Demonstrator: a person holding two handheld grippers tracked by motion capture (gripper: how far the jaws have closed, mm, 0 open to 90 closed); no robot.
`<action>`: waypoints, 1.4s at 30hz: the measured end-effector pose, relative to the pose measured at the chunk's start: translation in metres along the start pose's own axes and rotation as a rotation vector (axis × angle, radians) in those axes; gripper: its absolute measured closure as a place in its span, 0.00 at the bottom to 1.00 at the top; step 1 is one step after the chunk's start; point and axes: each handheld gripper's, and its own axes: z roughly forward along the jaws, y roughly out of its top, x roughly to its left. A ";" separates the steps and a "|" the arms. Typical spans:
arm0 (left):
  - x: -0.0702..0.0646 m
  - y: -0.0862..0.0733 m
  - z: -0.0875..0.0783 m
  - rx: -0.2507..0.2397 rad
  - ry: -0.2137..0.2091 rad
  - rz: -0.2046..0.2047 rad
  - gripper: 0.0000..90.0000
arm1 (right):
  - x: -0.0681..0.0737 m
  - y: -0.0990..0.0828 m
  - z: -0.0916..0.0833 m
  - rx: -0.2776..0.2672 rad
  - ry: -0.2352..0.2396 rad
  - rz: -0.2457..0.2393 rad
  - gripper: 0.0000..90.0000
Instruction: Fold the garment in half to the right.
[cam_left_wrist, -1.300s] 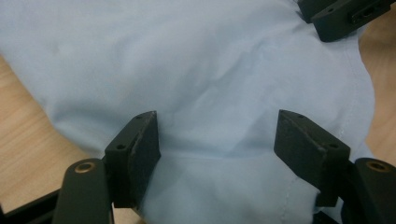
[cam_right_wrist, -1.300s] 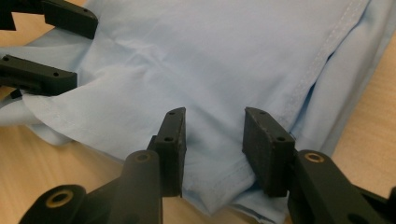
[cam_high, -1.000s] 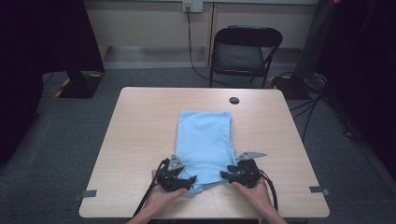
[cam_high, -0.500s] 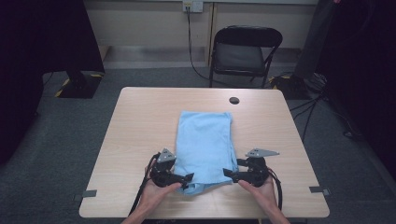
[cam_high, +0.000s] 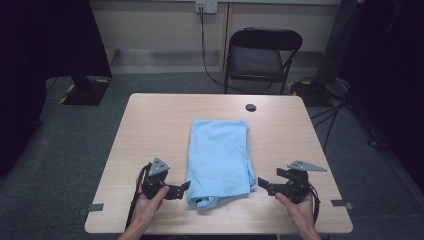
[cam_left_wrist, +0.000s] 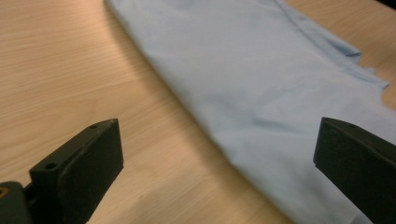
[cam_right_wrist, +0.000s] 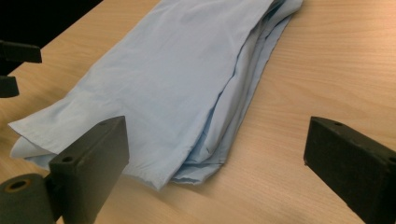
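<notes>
- Two claws, left claw and right claw, flank the near end of the folded blue cloth on the desk; jaws have just been opening, now wide apart, nothing between them.
- Step, as judged: release after a fold; cloth lies between the claws, just beside each.
- Next move calls for regripping the near edge for another fold, or withdrawing.

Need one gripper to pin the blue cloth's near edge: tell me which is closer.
Left. The left gripper sits just off the blue cloth at its near left corner; the right gripper stands slightly farther off its right edge, both open.
</notes>
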 end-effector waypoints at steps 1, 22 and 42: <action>0.003 -0.002 -0.001 0.010 0.012 0.000 0.01 | -0.002 0.000 -0.002 -0.004 -0.004 0.005 0.06; 0.085 -0.029 -0.019 0.058 0.237 -0.168 0.02 | -0.073 -0.011 -0.032 -0.005 -0.247 0.140 0.06; 0.099 -0.043 -0.008 0.111 0.419 -0.188 0.00 | -0.097 -0.037 -0.015 0.102 -0.492 0.146 0.08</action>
